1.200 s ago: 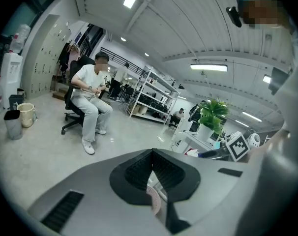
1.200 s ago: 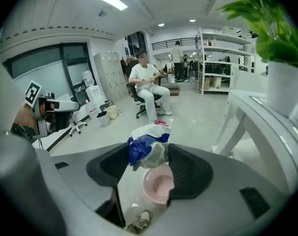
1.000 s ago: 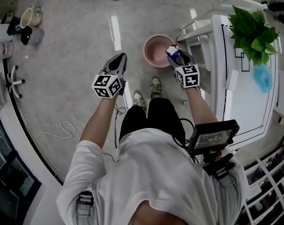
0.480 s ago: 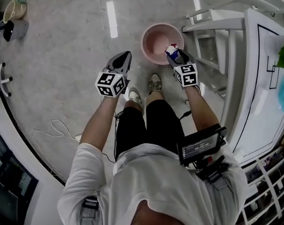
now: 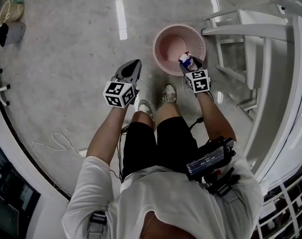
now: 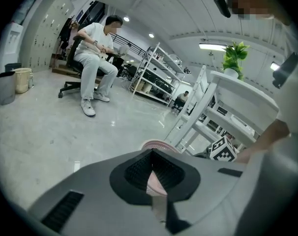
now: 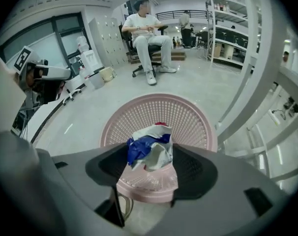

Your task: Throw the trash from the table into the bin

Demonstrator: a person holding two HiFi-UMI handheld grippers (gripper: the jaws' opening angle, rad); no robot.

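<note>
Here, the right gripper (image 5: 187, 62) has its fingers (image 7: 195, 171) clamped on the trash (image 7: 150, 149), a crumpled wad that is white with blue and a touch of red. The wad bulges out past the fingertips. Just ahead of and below those fingers sits the bin (image 7: 188, 114), a round pink mesh basket with an open top, standing on the pale floor (image 5: 66, 59). In the head view the trash (image 5: 184, 59) hangs over the near-right part of the bin (image 5: 159, 38), inside its rim line, held up by the fingers rather than lying in the mesh.

The left gripper (image 5: 134, 64) has its fingers (image 6: 136, 173) pressed together with only a thin seam between them. A sliver of the pink bin shows through the notch ahead of them. These fingers point at bare floor just to the left of the bin.

The person's shoes (image 5: 167, 92) stand behind and between the two pairs of fingers. The white counter (image 5: 298, 83) rises off to the right of the right fingers. A seated person (image 7: 146, 28) is far beyond the bin.
</note>
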